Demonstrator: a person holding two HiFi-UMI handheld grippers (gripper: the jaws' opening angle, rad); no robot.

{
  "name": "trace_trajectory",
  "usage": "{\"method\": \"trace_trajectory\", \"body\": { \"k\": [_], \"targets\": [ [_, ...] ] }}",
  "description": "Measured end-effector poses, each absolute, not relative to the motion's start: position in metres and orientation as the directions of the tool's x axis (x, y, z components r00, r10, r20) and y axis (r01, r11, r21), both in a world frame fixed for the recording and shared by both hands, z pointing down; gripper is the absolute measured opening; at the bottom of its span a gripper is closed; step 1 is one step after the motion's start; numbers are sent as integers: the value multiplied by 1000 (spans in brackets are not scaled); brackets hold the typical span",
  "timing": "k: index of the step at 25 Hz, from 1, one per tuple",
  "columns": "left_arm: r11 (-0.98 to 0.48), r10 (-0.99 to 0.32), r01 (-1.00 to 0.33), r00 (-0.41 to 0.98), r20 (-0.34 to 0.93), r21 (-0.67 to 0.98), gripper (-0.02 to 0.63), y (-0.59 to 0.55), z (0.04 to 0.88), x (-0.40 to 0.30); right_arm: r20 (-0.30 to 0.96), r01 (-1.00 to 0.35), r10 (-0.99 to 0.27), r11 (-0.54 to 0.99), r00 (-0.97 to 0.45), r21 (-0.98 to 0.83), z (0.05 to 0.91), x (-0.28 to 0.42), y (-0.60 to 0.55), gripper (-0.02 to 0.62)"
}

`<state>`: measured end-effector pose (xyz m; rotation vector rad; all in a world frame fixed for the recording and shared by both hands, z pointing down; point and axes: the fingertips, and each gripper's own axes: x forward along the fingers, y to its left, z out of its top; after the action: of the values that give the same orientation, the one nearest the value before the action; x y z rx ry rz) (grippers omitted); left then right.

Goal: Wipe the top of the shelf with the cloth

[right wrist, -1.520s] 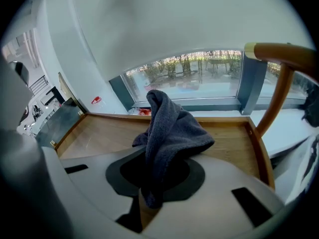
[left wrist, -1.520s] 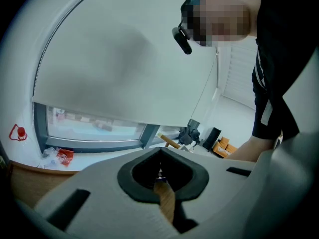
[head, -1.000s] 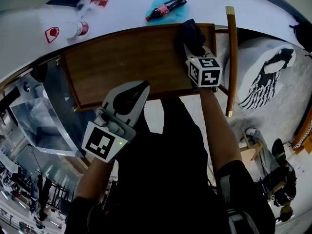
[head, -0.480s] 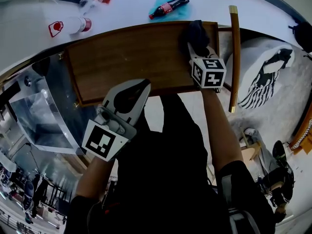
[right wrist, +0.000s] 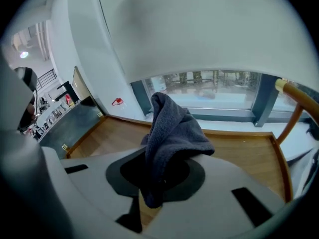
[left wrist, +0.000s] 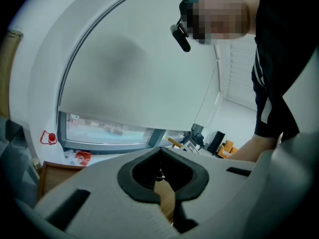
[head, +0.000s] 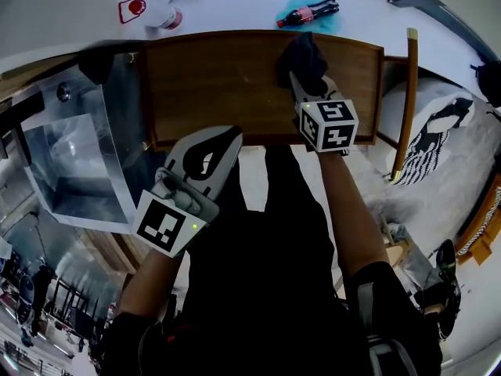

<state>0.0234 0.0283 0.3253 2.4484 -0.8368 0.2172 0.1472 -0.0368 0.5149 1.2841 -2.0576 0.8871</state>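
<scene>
The brown wooden shelf top [head: 227, 84] runs across the upper part of the head view. A dark grey cloth [head: 301, 55] lies bunched on its right half, near the far edge. My right gripper [head: 305, 81] is shut on the cloth and presses it against the wood. In the right gripper view the cloth [right wrist: 172, 133] rises out of the jaws over the shelf top [right wrist: 244, 153]. My left gripper [head: 223, 139] hovers at the shelf's near edge, away from the cloth. It is shut with nothing in it, and its jaws meet in the left gripper view.
Behind the shelf, on a white sill, lie a cola bottle [head: 307, 12] and a white bottle with a red cap [head: 160, 16]. A wooden rail [head: 405, 100] stands right of the shelf, with a striped cushion [head: 434, 139] beyond. A glass panel [head: 78, 155] hangs at the left.
My right gripper has slid the cloth leftward along the shelf top, from its right end toward the middle. The left gripper has stayed put.
</scene>
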Motion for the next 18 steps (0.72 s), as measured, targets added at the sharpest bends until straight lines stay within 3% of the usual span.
{"method": "trace_trajectory", "body": {
  "k": [18],
  "targets": [
    [-494, -682, -746, 651, 332, 447, 18, 62, 342, -158, 724, -725, -330, 603, -607, -333, 535, -108, 5, 52]
  ]
}}
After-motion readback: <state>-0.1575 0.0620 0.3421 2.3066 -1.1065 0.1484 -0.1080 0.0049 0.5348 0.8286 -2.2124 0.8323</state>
